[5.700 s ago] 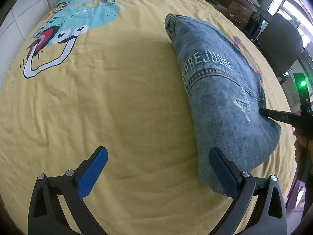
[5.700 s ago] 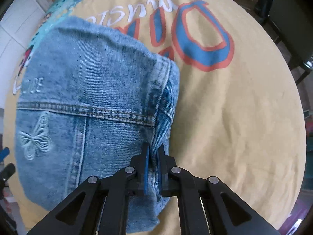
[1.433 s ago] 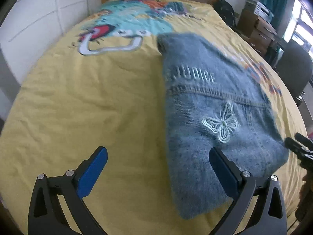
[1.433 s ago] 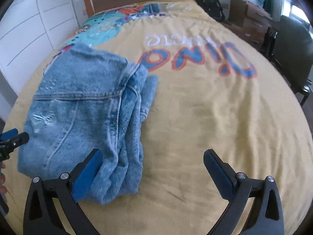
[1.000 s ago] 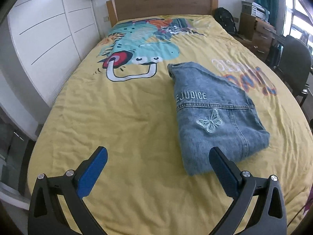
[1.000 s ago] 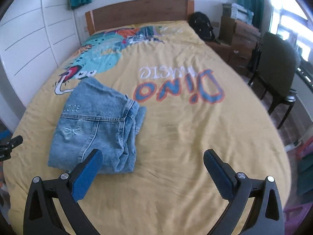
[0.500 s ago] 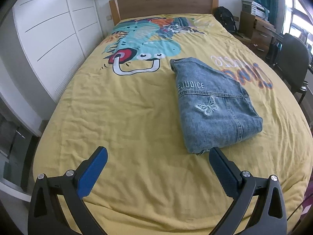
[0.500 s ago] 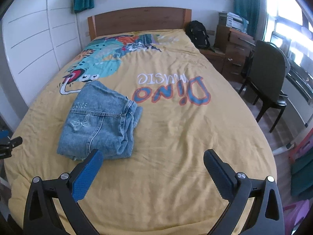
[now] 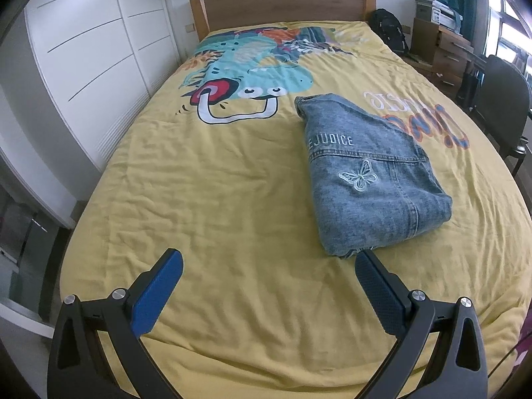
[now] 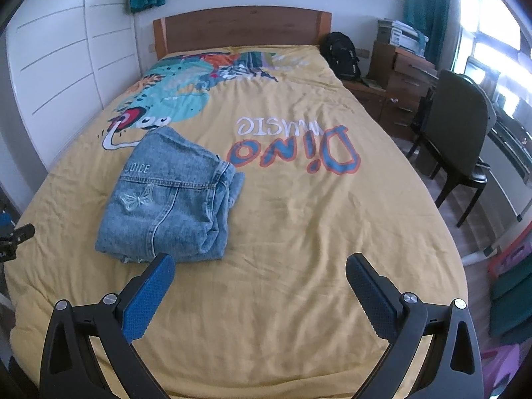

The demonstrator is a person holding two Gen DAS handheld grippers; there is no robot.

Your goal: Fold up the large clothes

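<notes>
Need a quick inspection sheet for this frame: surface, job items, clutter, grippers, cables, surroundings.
Surface: bed with yellow dinosaur-print cover, lightly wrinkled.
Job's things: denim garment folded into a compact stack, butterfly embroidery up, lying flat on the cover; layered folded edges face the chair side.
Clutter: nothing seen on the bed besides the garment.
Grippers: left hand-held gripper open, empty, clear of the denim; right hand-held gripper open, empty, also clear.
Cables: nothing seen.
Surroundings: wooden headboard, white wardrobe, black backpack, drawers, dark chair, teal curtains.
</notes>
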